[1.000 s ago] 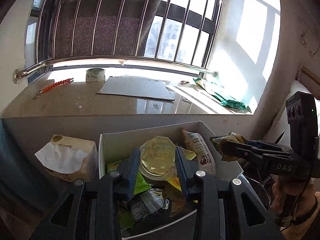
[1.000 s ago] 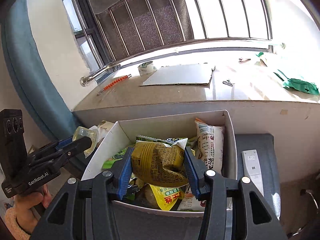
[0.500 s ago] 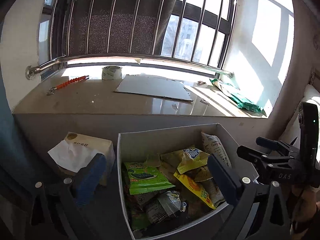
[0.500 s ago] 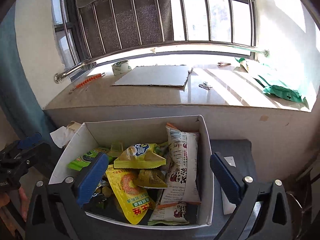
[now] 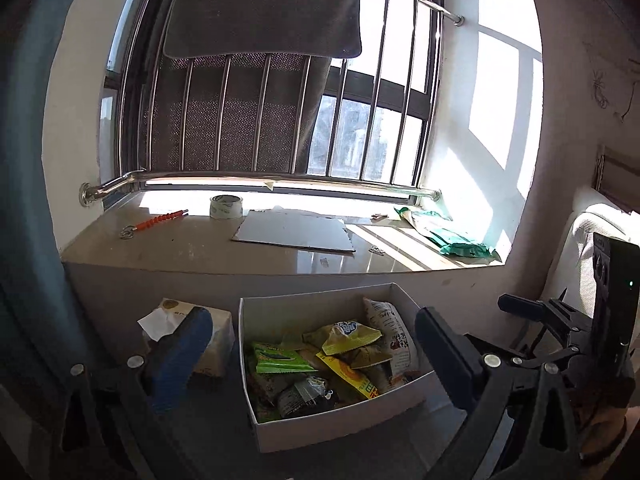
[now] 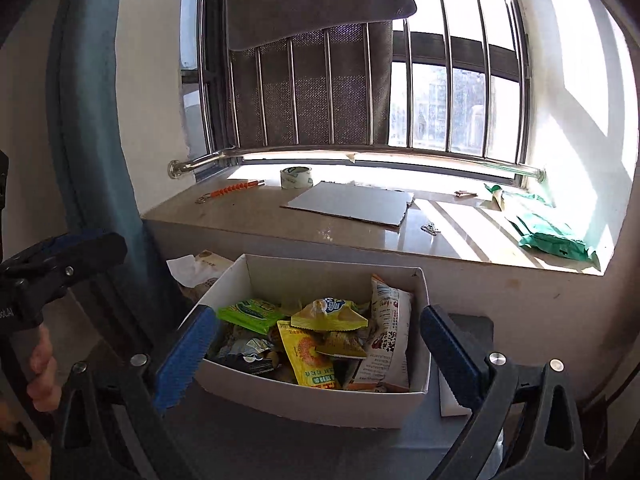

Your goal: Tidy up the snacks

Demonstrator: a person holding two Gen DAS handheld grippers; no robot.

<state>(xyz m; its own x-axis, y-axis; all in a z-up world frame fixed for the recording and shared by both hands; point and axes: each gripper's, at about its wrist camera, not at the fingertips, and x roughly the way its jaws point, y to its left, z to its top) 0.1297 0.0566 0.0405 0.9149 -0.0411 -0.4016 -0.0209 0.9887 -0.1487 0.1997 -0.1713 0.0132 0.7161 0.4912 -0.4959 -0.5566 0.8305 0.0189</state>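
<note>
The left claw [image 5: 314, 354] is hanging tilted downward in front of the white box [image 5: 340, 424], its two blue-padded fingers [image 5: 180, 356] spread wide with nothing between them; its jaws have just been opening. A hand [image 6: 42, 364] is gripping that claw's handle at the left edge of the right wrist view. Left of the box one tissue box [image 5: 212, 344] is sitting on the grey desk [image 5: 208, 440], a white tissue sticking out of it. The one white box is standing open near the sill wall, and the snacks [image 6: 320, 340] are lying loose inside it: one green packet [image 6: 250, 314] at the left, two yellow packets [image 6: 330, 314] in the middle, one tall white-and-red bag [image 6: 390, 340] leaning on the right wall, plus darker wrappers below that cannot be counted. The right claw [image 6: 316, 356] is likewise pointing downward toward the box, its fingers [image 6: 448, 360] wide apart and empty, the jaws having just been opening. On the sill behind, one tape roll [image 6: 296, 178], one grey board [image 6: 352, 202] and one green bag [image 6: 552, 236] are lying apart.
</note>
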